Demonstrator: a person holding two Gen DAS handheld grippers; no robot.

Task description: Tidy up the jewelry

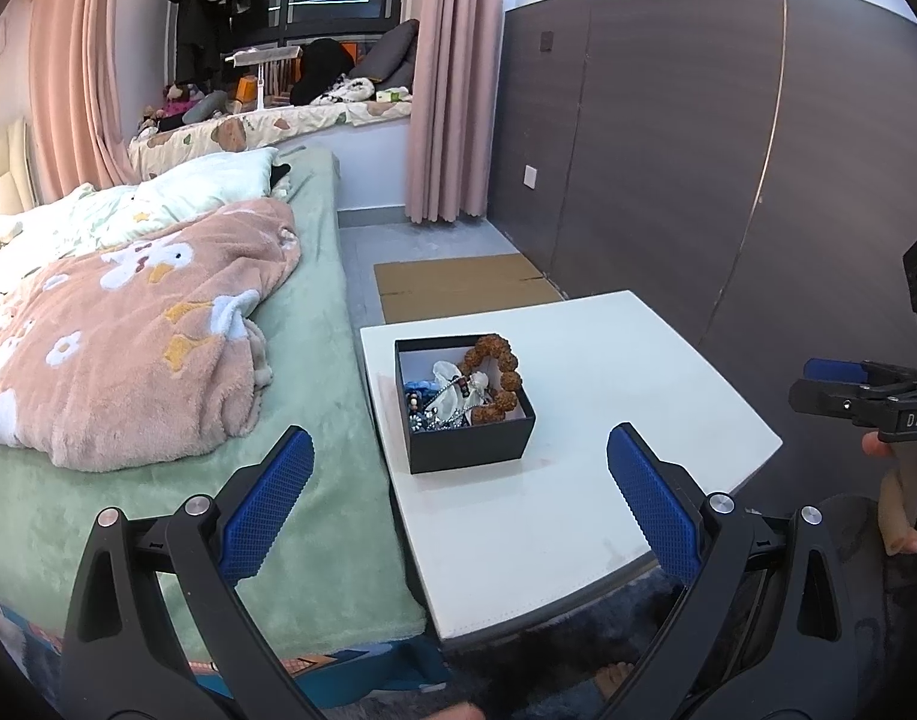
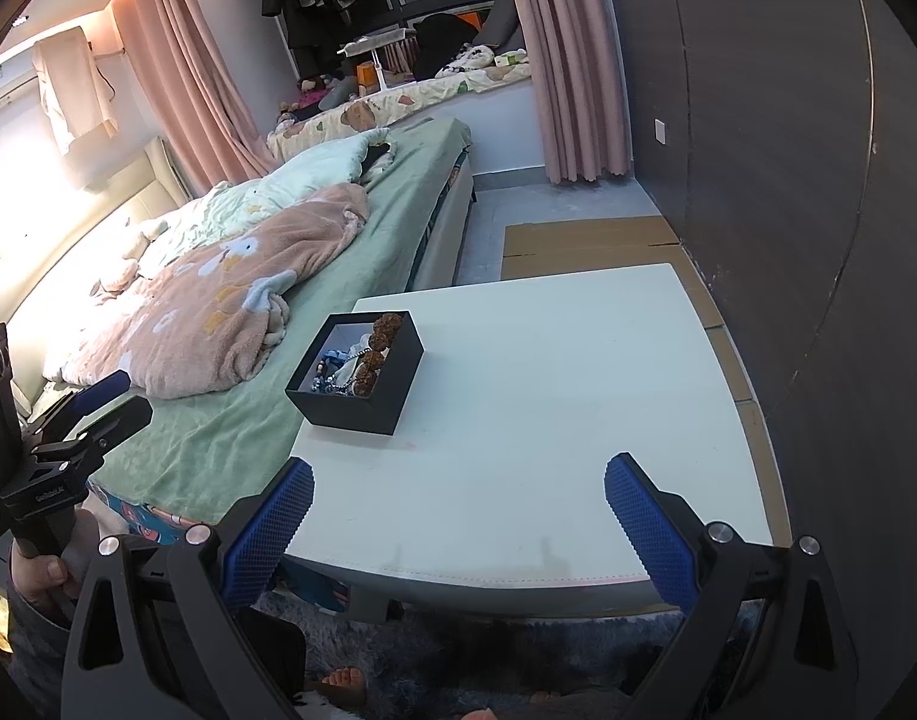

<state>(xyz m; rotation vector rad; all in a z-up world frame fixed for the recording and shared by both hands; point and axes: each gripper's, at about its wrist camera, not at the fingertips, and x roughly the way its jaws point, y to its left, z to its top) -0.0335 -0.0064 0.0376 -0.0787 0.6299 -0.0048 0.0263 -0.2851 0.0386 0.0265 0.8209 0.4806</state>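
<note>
Right now both pairs of tongs hang short of the white worktop, each spread wide and holding nothing: the left tongs face the black box, while the right tongs hover over the near edge. That box sits near the worktop's bed-side edge, open-topped, with a brown bead bracelet looped along its far side over a tangle of blue and silver jewelry. A pink blanket lies rumpled on the bed beside it.
</note>
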